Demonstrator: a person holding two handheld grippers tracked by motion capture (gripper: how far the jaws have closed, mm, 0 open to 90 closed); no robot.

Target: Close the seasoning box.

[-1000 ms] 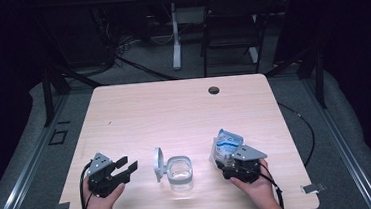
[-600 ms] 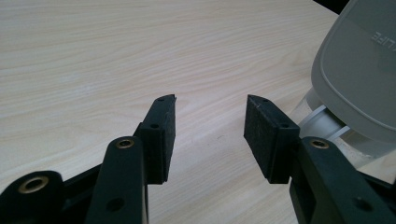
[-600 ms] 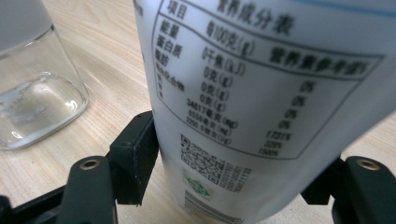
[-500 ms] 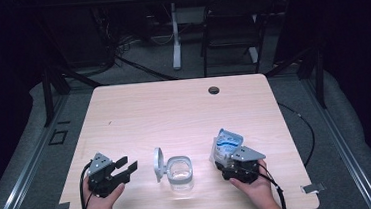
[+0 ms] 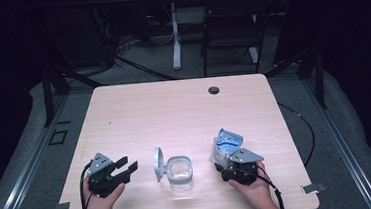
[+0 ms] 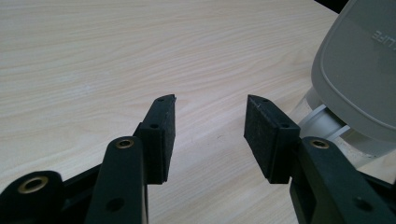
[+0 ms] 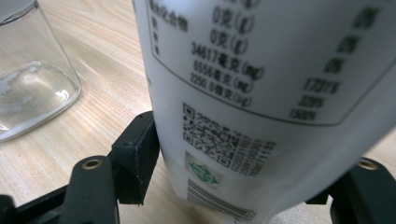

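A clear glass jar point(image 5: 180, 171) stands near the table's front edge, and its grey hinged lid point(image 5: 158, 164) is flipped up on its left side. In the left gripper view that lid point(image 6: 357, 70) fills the upper right corner. My left gripper point(image 5: 127, 168) rests left of the jar, open, with bare wood between its fingers point(image 6: 161, 135). My right gripper point(image 5: 224, 167) is right of the jar, shut on a white and blue pouch point(image 5: 226, 145) held upright. The right gripper view has the pouch's printed back point(image 7: 261, 93) up close, the glass jar point(image 7: 32, 74) at its left.
The light wooden table point(image 5: 174, 115) stretches bare behind the jar, with a dark cable hole point(image 5: 214, 90) near its far edge. A chair point(image 5: 228, 31) and desk legs stand on the dark floor beyond.
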